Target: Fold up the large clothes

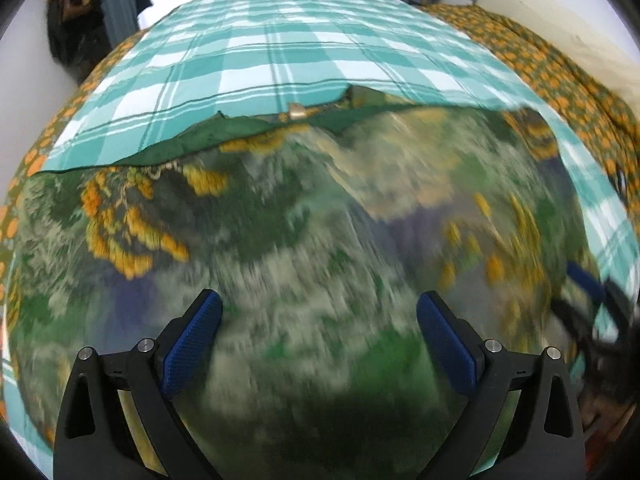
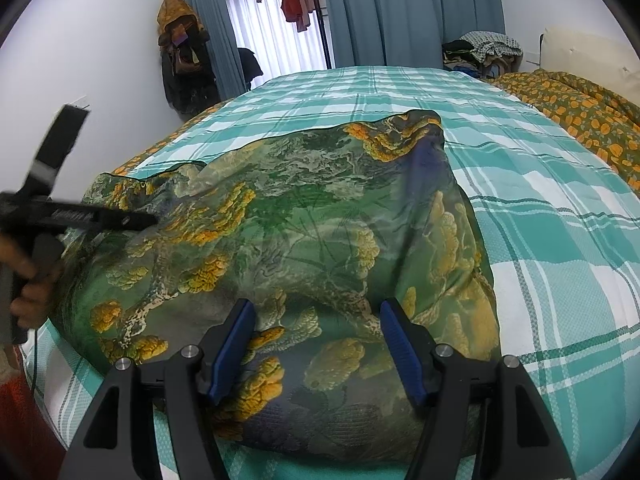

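Note:
A large green garment with orange and cream flower print point(image 2: 304, 240) lies spread and partly doubled over on the teal checked bed sheet point(image 2: 540, 208). My right gripper point(image 2: 318, 312) is open just above its near edge, with nothing between the fingers. My left gripper point(image 1: 318, 308) is open low over the same garment point(image 1: 280, 208), which is blurred with motion in the left wrist view. The left gripper also shows at the left of the right wrist view point(image 2: 136, 220), over the garment's left side. The right gripper shows blurred at the right edge of the left wrist view point(image 1: 600, 304).
An orange-flowered green quilt point(image 2: 580, 116) lies bunched along the bed's right side by a cream headboard point(image 2: 580, 52). A pile of clothes point(image 2: 484, 52) sits at the far corner. Blue curtains point(image 2: 400, 12) and hanging coats point(image 2: 184, 60) stand beyond the bed.

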{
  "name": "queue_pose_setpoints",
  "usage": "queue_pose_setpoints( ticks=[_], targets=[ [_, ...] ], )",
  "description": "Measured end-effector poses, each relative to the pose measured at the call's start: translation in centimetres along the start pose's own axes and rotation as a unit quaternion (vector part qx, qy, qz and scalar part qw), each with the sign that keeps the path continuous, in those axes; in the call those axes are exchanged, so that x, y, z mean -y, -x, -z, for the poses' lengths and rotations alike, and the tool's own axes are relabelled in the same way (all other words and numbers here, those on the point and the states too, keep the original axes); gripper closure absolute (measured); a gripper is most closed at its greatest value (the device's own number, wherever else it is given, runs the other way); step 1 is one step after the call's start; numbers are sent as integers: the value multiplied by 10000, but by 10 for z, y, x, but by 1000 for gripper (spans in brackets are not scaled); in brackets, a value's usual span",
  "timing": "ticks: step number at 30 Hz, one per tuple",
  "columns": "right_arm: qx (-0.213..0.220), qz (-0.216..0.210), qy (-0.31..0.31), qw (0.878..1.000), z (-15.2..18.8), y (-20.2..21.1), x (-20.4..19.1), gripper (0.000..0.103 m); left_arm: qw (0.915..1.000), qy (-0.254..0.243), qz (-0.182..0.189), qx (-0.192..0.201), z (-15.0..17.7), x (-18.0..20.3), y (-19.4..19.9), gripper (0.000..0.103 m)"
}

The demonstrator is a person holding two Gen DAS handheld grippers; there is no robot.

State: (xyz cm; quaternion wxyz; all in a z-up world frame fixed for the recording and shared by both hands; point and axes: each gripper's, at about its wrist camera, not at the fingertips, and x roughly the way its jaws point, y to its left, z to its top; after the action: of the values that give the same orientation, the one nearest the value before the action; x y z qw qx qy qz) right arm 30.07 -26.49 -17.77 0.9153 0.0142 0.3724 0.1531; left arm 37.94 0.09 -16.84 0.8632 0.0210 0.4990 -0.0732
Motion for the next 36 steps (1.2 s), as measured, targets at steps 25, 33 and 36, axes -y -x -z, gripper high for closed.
queue_pose_setpoints(
  ticks=[25, 33, 36],
  targets=[
    [-240, 34, -2109, 9772, 34, 81, 88, 35, 9989, -385, 11, 265, 72, 12, 41, 1],
    [-579, -1200, -3607, 9231, 69, 56, 102, 30, 9957, -233, 408, 802, 44, 28, 57, 2],
    [-549, -1180, -3831, 9145, 61, 30, 100, 29, 9968, -272, 319, 681, 35, 34, 35, 2]
  ],
)
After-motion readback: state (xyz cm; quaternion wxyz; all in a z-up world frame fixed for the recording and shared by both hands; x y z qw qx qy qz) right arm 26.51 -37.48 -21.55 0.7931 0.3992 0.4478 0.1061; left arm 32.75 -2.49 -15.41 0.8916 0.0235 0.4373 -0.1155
